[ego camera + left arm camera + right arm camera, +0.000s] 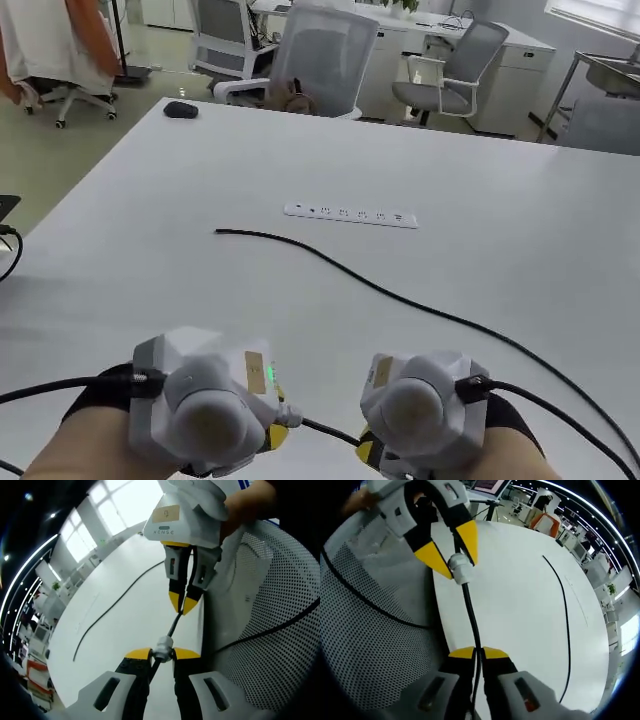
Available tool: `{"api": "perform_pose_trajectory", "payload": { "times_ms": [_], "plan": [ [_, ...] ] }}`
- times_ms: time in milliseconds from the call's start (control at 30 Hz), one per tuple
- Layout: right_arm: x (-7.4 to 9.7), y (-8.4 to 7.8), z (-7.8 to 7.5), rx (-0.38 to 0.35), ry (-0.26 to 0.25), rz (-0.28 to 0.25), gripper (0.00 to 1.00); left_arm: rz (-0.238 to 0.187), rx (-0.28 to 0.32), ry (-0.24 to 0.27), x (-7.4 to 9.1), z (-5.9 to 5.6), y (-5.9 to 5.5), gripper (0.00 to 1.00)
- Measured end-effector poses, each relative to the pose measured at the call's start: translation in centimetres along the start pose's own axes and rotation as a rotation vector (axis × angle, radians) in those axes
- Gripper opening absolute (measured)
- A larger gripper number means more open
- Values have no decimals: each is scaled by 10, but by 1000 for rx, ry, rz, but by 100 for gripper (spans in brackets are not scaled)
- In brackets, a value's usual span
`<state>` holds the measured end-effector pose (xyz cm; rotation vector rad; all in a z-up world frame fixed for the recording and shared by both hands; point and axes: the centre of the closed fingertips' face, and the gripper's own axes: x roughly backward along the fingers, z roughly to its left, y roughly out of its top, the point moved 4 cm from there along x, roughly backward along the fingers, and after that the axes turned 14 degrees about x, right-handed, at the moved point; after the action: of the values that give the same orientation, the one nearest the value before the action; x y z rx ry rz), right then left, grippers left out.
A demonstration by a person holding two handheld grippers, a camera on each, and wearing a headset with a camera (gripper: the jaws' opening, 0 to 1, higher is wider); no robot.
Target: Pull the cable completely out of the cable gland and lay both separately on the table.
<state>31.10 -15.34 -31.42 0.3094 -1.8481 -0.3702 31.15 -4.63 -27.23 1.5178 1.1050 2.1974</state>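
From above, the white-cased left gripper (272, 432) and right gripper (368, 450) hide their jaws and the pale grey cable gland (162, 649) (yellow slivers peek out). The thin black cable (400, 297) is cut off well right of the white power strip (350, 214).

A white table (480, 200) carries a black cable (340, 265), a power strip (350, 214) and a mouse (181, 110).

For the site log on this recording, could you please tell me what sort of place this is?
Most likely an open-plan office: mesh office chairs stand behind the large white table, a power strip lies on it, and further desks show beyond.
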Motion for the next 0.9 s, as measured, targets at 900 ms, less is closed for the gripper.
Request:
{"api": "perform_pose_trajectory", "payload": {
  "times_ms": [900],
  "plan": [
    [15, 53, -1, 79, -38, -294, 3, -60, -10, -26, 2, -5, 11, 18]
  ]
}}
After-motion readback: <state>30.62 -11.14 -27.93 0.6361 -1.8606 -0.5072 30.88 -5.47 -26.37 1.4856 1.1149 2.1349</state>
